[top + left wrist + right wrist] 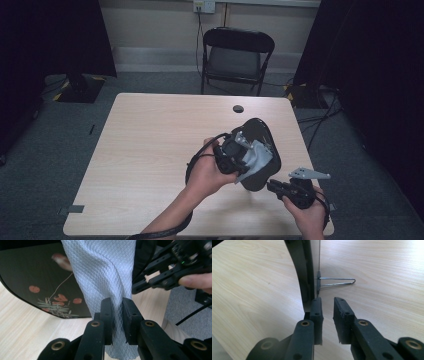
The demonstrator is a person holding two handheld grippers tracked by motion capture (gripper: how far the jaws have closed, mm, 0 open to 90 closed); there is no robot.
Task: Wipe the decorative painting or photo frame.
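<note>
Grey cloth (pixel 100 277), one black tray (pixel 30 277)

You have one black tray (pixel 260 131), one grey cloth (pixel 105 277) and one wire stand (pixel 335 281). Two grippers, one chair (pixel 236 55), one table (pixel 150 150).

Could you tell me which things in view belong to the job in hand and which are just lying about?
In use:
- grey cloth, clamped in the left gripper
- black painted plate on its wire stand
- right gripper, beside the plate's edge

Just lying about:
- folding chair
- wall socket
- floor cables
</note>
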